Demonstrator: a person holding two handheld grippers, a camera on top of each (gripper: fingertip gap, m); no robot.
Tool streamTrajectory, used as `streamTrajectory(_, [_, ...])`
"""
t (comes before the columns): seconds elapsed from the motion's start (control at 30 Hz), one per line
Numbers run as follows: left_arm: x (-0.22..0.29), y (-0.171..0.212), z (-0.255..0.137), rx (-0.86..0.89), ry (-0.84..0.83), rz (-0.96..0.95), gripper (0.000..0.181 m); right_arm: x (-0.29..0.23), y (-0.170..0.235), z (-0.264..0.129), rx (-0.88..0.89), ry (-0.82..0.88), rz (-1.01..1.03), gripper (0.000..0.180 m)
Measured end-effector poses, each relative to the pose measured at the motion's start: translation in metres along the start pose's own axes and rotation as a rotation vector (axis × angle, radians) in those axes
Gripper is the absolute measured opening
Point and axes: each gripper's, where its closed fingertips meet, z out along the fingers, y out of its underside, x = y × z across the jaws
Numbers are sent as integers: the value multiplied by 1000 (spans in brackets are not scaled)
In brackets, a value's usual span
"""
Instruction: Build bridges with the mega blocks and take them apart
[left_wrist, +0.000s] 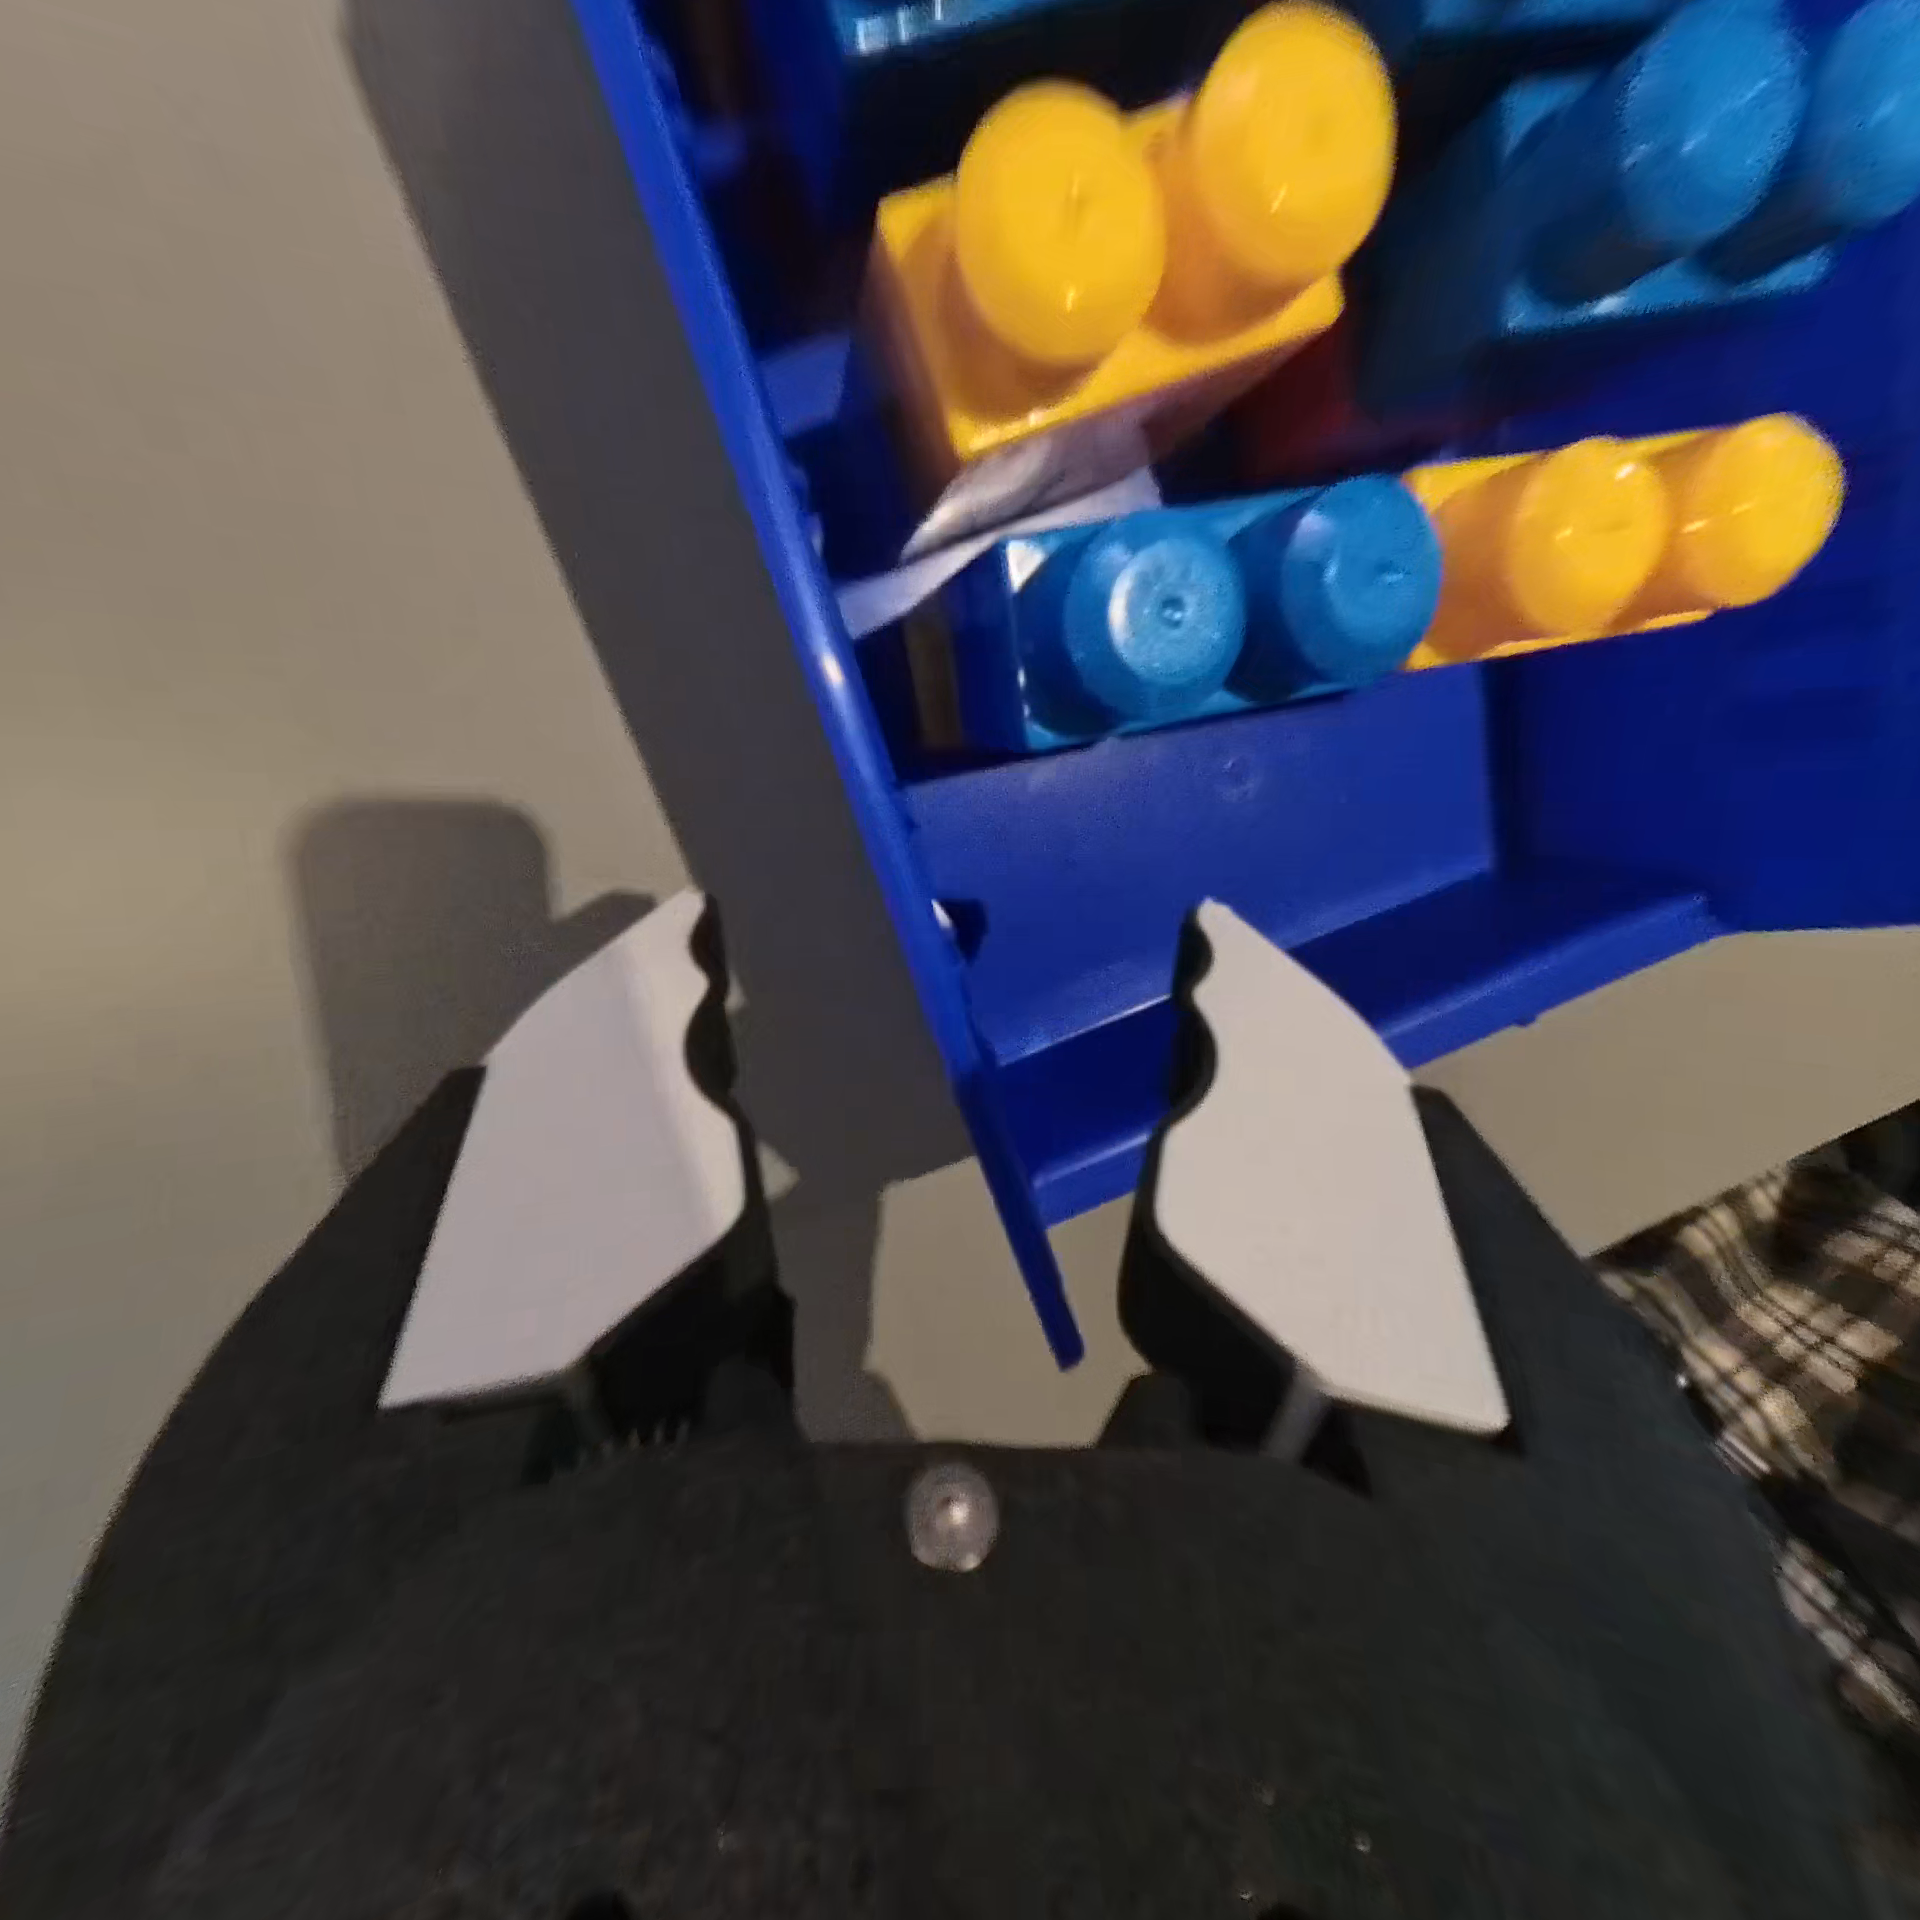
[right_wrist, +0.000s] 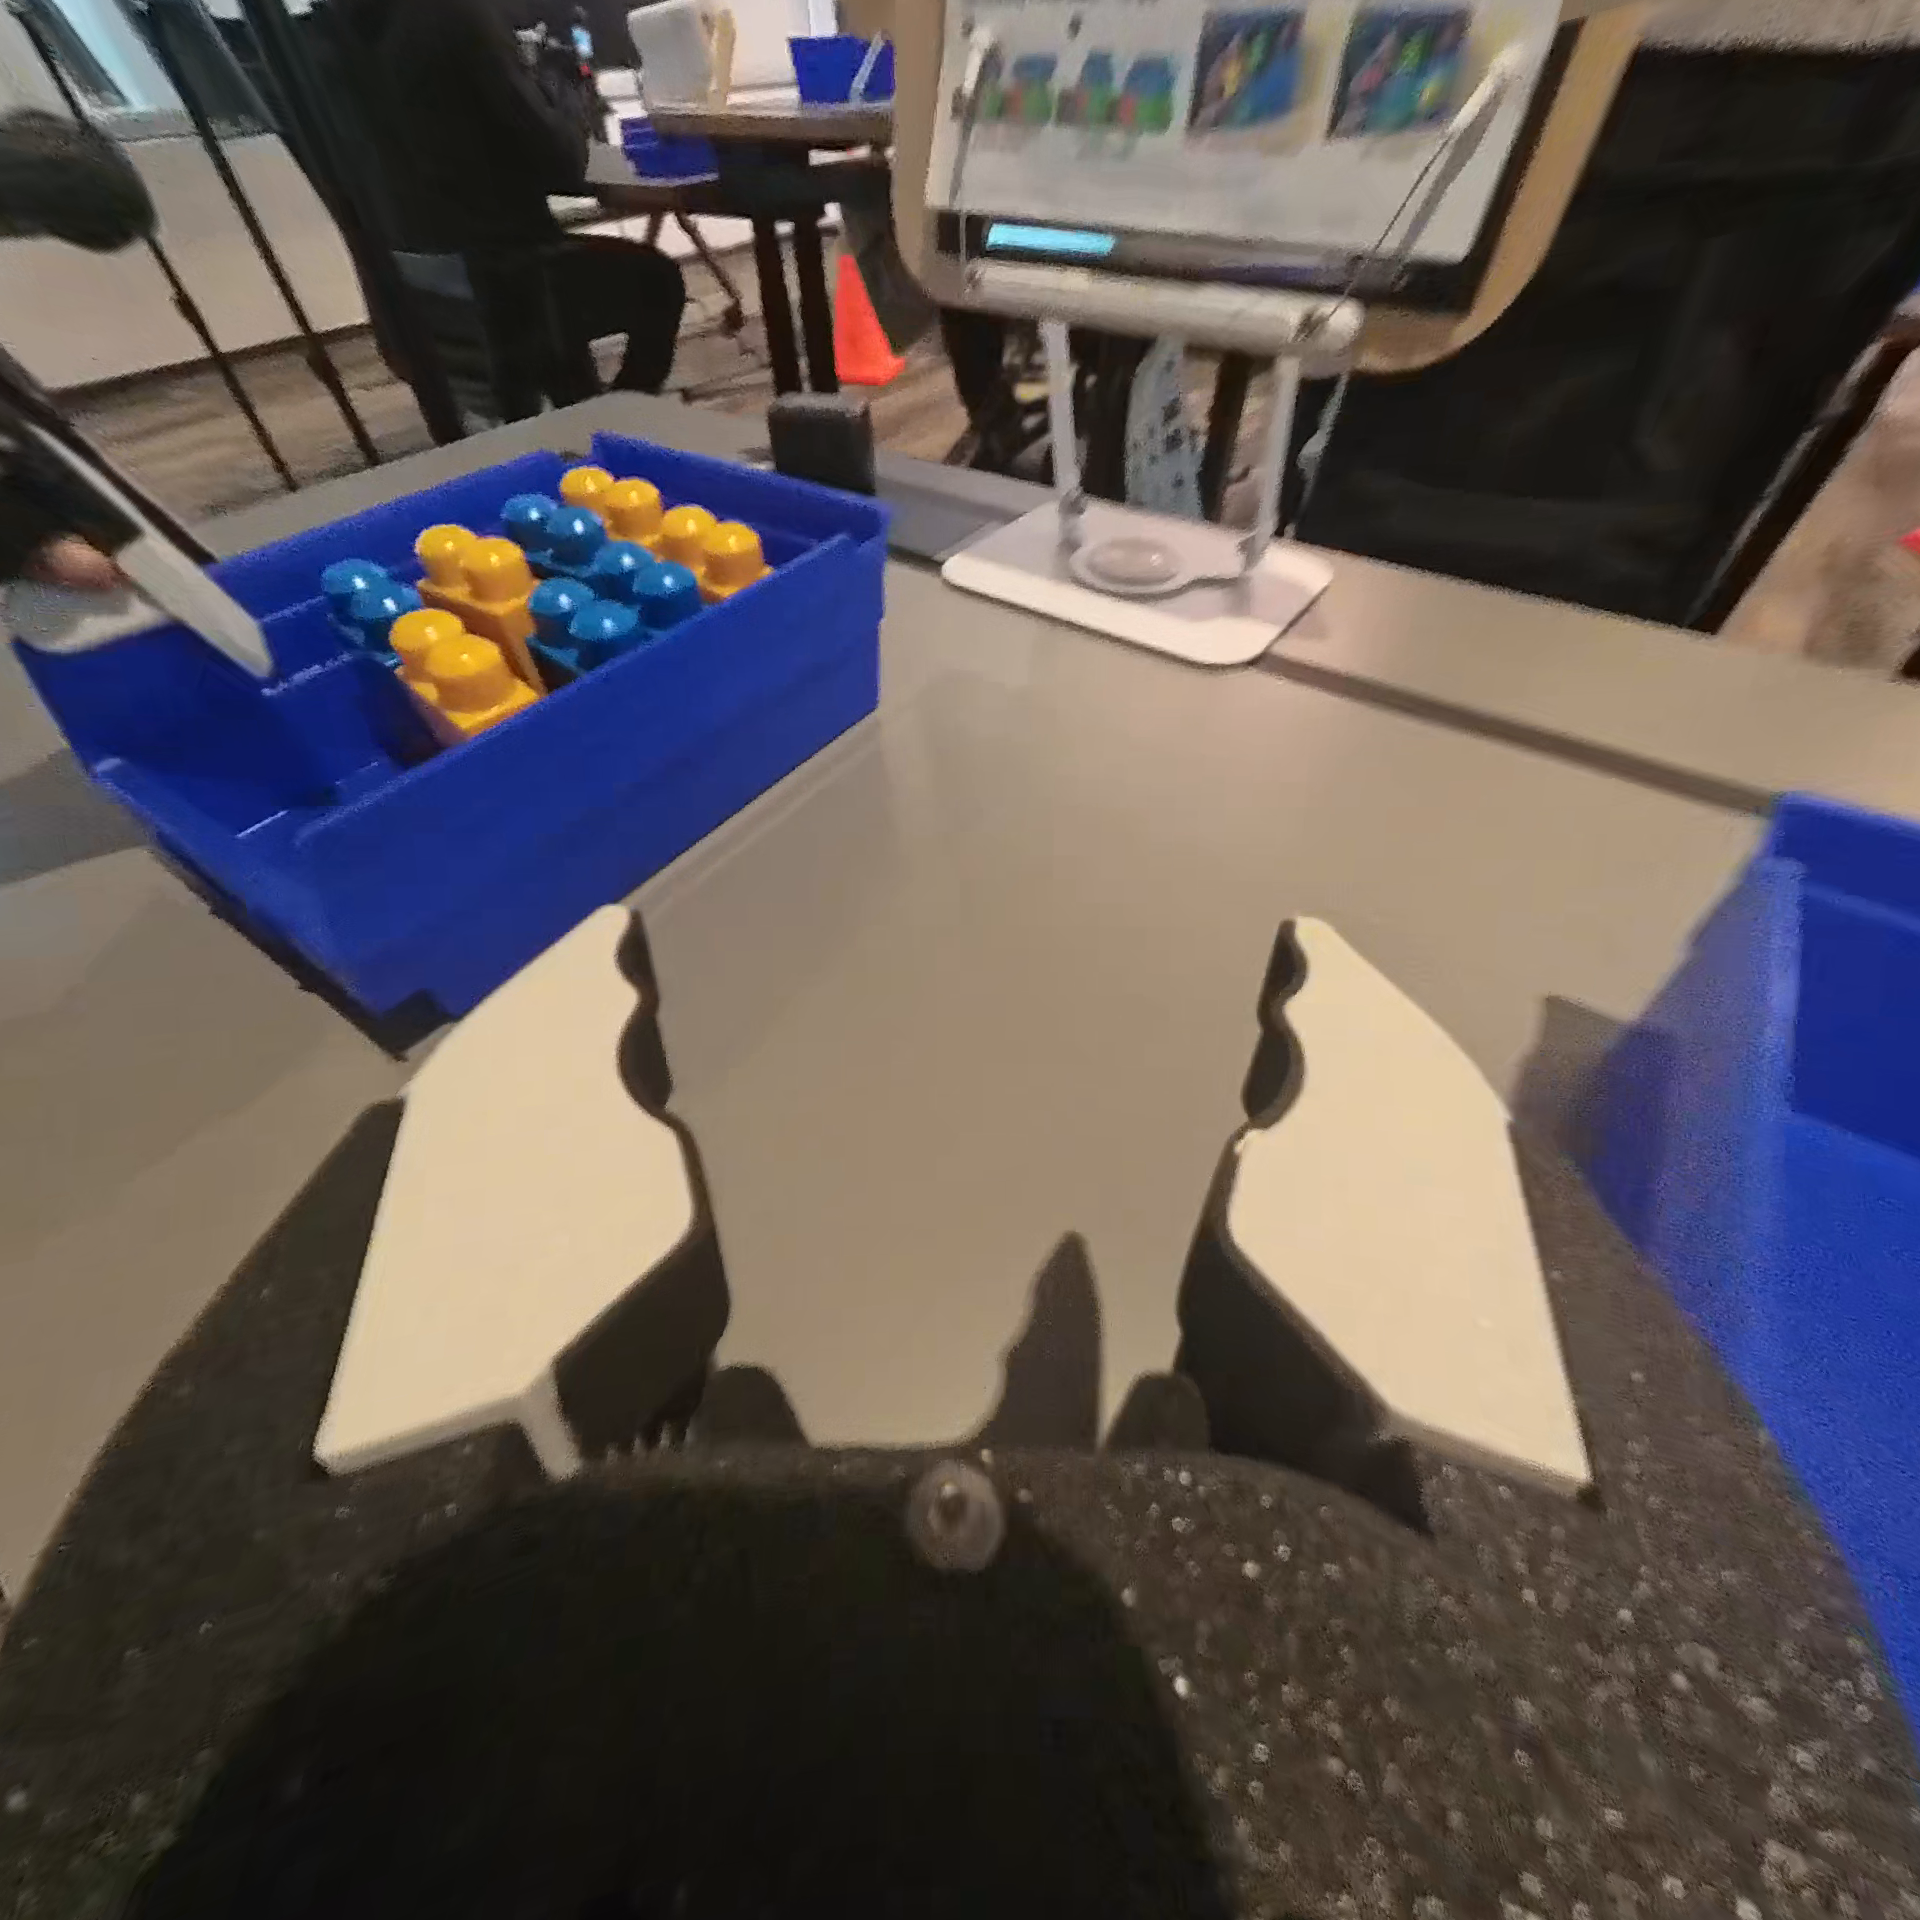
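Left gripper (left_wrist: 951, 935): jaws spread wide, holding nothing, straddling the thin side wall of the blue bin (left_wrist: 1195, 862) at its near corner. One finger sits outside the wall, the other over the bin's interior.

Right gripper (right_wrist: 956, 940): jaws wide, empty, poised over bare tabletop, well apart from the bin.

Task items: the mega blocks, yellow (right_wrist: 473, 675) and blue (right_wrist: 582, 629), all stand studs-up inside the bin; none is on the table. No bridge is begun.

Risks, as judged:
- If the left jaws close here they would pinch the bin wall, not a block, and could drag or tip the bin.
- The blocks are packed close. A wide finger entering between them may jam or lift a neighbour.
- A pale strip, possibly a paper label (left_wrist: 997, 520), lies beside the nearest blue block (left_wrist: 1205, 613); the left view is blurred, so its nature is uncertain. It could snag.

Surface: a smooth grey table (right_wrist: 1039, 831), somewhat glossy; the bin may slide on it. A second blue bin (right_wrist: 1829, 1091) stands at the right edge.

Room: a white stand holding a display (right_wrist: 1195, 135) sits at the table's far side. Beyond are other tables, a seated person in dark clothing (right_wrist: 488, 208) and an orange cone (right_wrist: 862, 322) on the floor.
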Motion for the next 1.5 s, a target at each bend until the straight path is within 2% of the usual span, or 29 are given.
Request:
streamTrajectory(0.1, [-1,8,16,-79,25,-1,57,-6,20,20,-42,-40,23,98])
streamTrajectory(0.17, [-1,11,23,-112,51,7,28,-10,29,28,-57,-72,8,75])
streamTrajectory(0.27, [-10,12,22,-122,-14,28,16,-8,33,31,-18,-65,-7,59])
streamTrajectory(0.33, [-20,14,20,-129,-66,32,9,-5,32,29,30,-68,10,56])
streamTrajectory(0.63, [-72,40,-2,-56,-64,-77,5,4,56,33,-1,-83,63,57])
streamTrajectory(1.13, [-222,116,-63,14,-148,-334,5,-1,48,34,47,-73,7,50])
streamTrajectory(1.5, [-310,135,-90,33,-154,-375,5,4,44,36,83,-42,-1,46])
